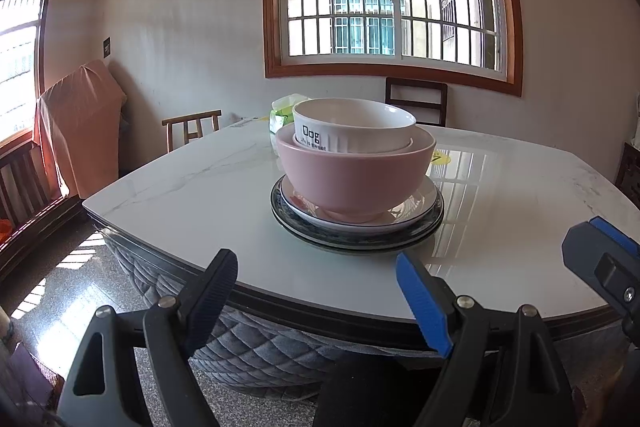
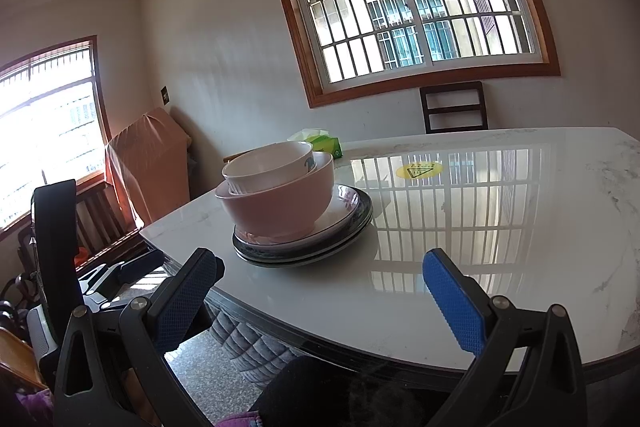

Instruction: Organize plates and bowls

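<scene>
A white bowl [image 1: 356, 127] printed "Dog" sits inside a pink bowl [image 1: 354, 179]. The pink bowl stands on a white plate [image 1: 416, 213], which lies on dark-rimmed plates [image 1: 434, 227]. The stack is on the marble table [image 1: 192, 195]. My left gripper [image 1: 316, 291] is open and empty at the table's near edge, short of the stack. In the right wrist view the stack has the white bowl [image 2: 268, 163], pink bowl [image 2: 280, 211] and plates [image 2: 352, 223]. My right gripper [image 2: 320, 291] is open and empty, near the table edge, right of the stack.
A green tissue pack [image 1: 282, 113] lies behind the stack, also in the right wrist view [image 2: 324, 143]. A yellow sticker [image 2: 419, 169] is on the table. Wooden chairs [image 1: 416, 101] [image 1: 192, 129] stand at the far side. The right gripper's tip [image 1: 600, 259] shows at the left view's right edge.
</scene>
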The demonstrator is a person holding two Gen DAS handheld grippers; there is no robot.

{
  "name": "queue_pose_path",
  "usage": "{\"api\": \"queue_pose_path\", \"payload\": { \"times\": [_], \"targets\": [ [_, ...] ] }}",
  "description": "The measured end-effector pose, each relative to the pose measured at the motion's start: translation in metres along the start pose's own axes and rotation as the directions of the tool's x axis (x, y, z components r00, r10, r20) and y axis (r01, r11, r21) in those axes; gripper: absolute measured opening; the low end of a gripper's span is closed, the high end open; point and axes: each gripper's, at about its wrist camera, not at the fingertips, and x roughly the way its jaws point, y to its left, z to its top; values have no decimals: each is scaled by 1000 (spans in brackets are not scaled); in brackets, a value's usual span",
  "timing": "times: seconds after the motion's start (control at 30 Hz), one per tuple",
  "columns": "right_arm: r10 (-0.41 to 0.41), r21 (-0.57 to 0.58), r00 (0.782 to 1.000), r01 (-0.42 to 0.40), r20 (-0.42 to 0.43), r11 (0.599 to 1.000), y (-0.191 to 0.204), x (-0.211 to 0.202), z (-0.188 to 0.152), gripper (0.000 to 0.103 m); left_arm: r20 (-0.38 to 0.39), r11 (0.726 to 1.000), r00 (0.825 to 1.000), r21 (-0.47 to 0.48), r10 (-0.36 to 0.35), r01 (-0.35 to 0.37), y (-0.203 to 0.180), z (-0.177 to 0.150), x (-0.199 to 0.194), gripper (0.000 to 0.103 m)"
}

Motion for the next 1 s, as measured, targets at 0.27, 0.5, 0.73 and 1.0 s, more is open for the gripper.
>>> {"api": "queue_pose_path", "payload": {
  "times": [0.27, 0.5, 0.73, 1.0],
  "targets": [
    [-1, 0, 1000, 1, 0, 1000, 0, 0, 0, 103, -8, 1000, 1000, -2, -2, 2, 1, 0, 1, 84],
    [0, 0, 1000, 0, -4, 1000, 0, 1, 0, 103, -10, 1000, 1000, 1, 2, -2, 0, 0, 2, 84],
    [0, 0, 1000, 0, -10, 1000, 0, 1, -3, 103, -13, 1000, 1000, 1, 0, 0, 1, 0, 4, 84],
    [1, 0, 1000, -1, -10, 1000, 0, 2, -3, 103, -19, 1000, 1000, 2, -1, 1, 1, 0, 5, 84]
  ]
}}
